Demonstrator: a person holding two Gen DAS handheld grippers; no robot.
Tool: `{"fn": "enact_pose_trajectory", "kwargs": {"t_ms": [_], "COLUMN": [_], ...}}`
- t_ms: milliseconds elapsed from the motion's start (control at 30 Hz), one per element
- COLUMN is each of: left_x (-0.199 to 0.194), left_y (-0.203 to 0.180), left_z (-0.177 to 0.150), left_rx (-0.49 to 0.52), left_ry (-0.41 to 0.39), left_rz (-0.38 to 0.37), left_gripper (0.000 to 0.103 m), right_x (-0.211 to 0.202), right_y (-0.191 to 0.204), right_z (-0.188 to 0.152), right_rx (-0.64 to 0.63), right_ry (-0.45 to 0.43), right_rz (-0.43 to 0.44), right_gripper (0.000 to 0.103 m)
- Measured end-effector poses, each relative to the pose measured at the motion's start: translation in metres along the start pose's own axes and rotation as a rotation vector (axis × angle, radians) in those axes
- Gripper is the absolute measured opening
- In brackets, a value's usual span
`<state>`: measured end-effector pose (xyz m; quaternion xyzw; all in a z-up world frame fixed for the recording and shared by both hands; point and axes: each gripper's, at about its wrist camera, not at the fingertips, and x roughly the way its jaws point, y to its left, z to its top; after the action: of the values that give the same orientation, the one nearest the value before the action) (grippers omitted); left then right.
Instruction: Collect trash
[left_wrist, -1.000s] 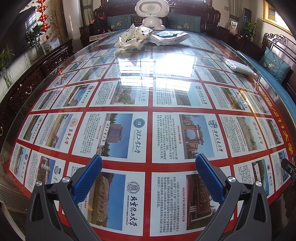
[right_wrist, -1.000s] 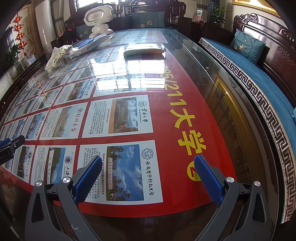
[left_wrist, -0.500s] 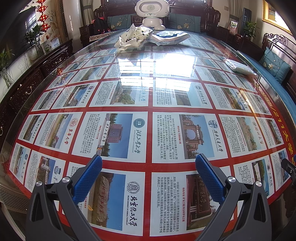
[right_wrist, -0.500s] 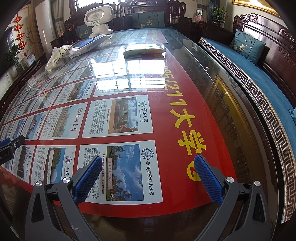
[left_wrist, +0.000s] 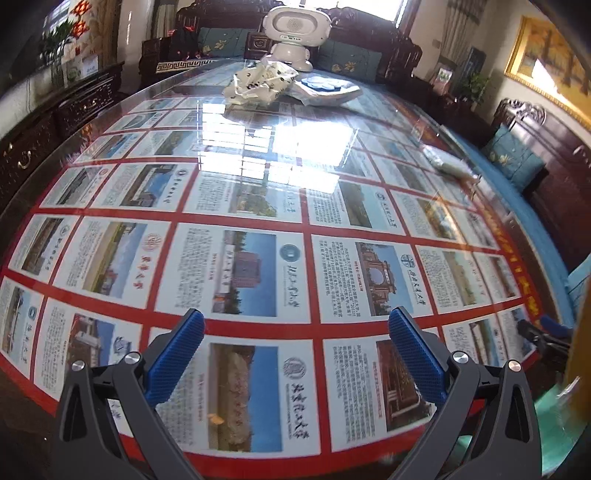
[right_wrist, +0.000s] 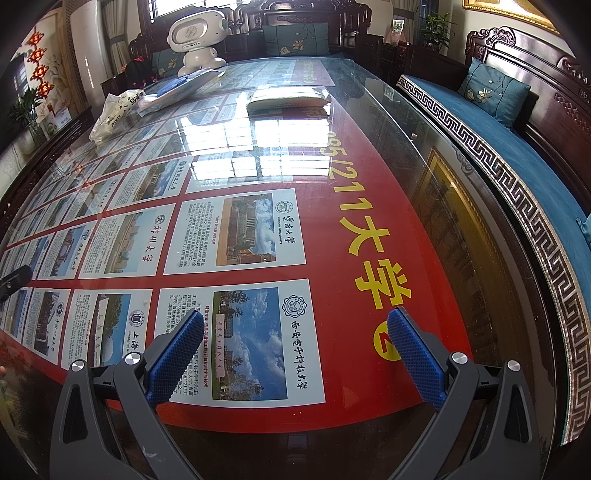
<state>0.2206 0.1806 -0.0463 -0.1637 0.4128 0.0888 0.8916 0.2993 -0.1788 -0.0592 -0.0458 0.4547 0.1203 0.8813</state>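
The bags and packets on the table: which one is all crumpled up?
The white bag with dark print, at the far end beside the toy robot. It is bunched and wrinkled; the blue-and-white packet next to it and the white packet lie flat.

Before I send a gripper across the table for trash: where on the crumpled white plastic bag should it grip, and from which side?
Grip the crumpled white plastic bag on its raised, bunched folds at the near edge, coming in low from the near side. The blue-and-white packet and white toy robot crowd its far and right sides. Both the left gripper and the right gripper are open and empty.
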Motion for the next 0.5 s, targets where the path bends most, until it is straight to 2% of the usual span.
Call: {"fn": "enact_pose_trajectory", "kwargs": {"t_ms": [133, 167, 333, 500], "left_x": [-0.035, -0.039, -0.046, -0.04], "left_y": [0.029, 0.034, 0.032, 0.032], "left_z": [-0.007, -0.009, -0.013, -0.011], "left_rx": [-0.029, -0.038, -0.048, -0.072], "left_ry": [-0.112, -0.124, -0.139, -0.16], "left_rz": [0.028, 0.013, -0.021, 0.002], "left_gripper": [0.099, 0.099, 0.099, 0.099], "right_x": [0.0, 0.0, 0.0, 0.0], "right_y": [0.0, 0.0, 0.0, 0.0], "right_z": [0.0, 0.0, 0.0, 0.0], "right_rx": [0.0, 0.0, 0.0, 0.0], "right_ry": [0.0, 0.0, 0.0, 0.0], "right_rz": [0.0, 0.0, 0.0, 0.0], "right_gripper": [0.096, 0.096, 0.096, 0.096]}}
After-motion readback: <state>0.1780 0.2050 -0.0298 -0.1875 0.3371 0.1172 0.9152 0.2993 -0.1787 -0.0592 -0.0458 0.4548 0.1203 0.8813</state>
